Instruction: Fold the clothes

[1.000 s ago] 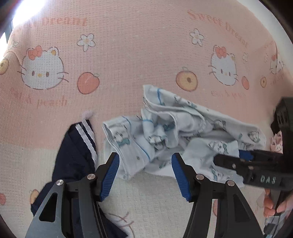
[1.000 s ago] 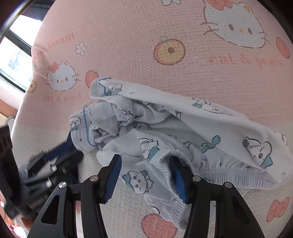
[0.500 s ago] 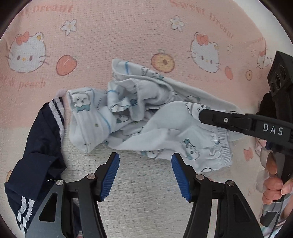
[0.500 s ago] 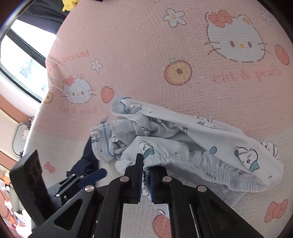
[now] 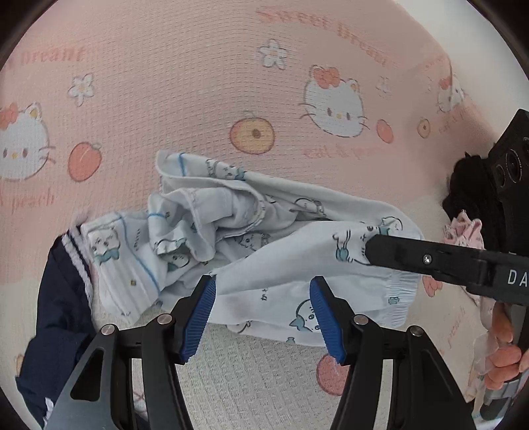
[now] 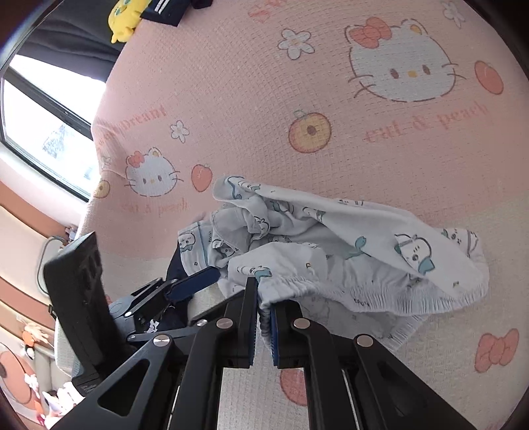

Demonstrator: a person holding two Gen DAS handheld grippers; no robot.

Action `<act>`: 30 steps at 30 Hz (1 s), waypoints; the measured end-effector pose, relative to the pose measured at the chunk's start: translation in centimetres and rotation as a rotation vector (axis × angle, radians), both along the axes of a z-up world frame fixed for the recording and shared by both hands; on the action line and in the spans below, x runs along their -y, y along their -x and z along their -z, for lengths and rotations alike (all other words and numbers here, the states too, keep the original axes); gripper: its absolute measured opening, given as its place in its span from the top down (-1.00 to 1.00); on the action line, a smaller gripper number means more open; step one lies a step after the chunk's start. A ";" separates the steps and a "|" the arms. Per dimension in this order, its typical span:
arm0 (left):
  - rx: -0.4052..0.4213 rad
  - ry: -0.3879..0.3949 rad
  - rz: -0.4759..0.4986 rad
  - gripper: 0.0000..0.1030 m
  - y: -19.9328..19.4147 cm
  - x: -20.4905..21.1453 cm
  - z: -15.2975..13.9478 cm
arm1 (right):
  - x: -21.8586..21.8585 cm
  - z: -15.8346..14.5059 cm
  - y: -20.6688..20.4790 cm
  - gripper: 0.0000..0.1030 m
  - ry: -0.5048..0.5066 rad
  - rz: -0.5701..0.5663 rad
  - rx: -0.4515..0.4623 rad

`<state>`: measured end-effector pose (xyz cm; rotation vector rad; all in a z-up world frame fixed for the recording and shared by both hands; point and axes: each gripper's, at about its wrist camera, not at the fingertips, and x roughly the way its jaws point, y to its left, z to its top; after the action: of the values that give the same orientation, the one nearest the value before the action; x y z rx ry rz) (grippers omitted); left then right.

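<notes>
Right gripper [image 6: 263,317] clamped on elastic waistband of white printed pyjamas [image 6: 347,244], left gripper [image 5: 263,317] jaws apart above them, pink blanket [image 5: 165,99] beneath, navy garment [image 5: 62,297] beside pyjamas

- The place is a home, most likely a bedroom.
- A soft pink blanket [image 6: 330,82] printed with cartoon cats, peaches, flowers and the words "Sweet Dream" covers a bed and fills most of both views.
- Crumpled pale-blue pyjamas [image 5: 264,238] with small cartoon animals lie on the blanket, and a navy garment [image 5: 62,297] with white stripes lies beside them.
- A yellow plush toy [image 6: 127,16] sits at the far edge of the bed in the right wrist view.
- A dark-framed window [image 6: 36,132] lets in bright daylight at the left, beside the bed.
- Small soft toys [image 6: 33,337] show in the lower left corner.
</notes>
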<state>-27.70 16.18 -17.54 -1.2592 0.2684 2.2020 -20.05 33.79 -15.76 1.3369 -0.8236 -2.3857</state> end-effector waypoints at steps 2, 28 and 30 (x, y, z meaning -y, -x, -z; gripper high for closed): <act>0.001 0.030 0.055 -0.10 -0.1 -0.7 0.3 | -0.2 -0.1 -0.3 0.91 0.006 -0.010 -0.002; -0.564 0.325 0.447 -0.09 -7.6 -5.0 1.6 | -0.2 -0.8 -3.3 0.90 0.033 -0.050 0.042; -0.584 0.316 0.452 0.14 -8.1 -5.0 1.8 | -0.3 -0.7 -3.4 0.90 0.024 -0.051 0.052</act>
<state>-19.63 21.14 -19.32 -0.5768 1.0533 2.1128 -16.67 34.04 -15.10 1.3988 -0.8195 -2.3043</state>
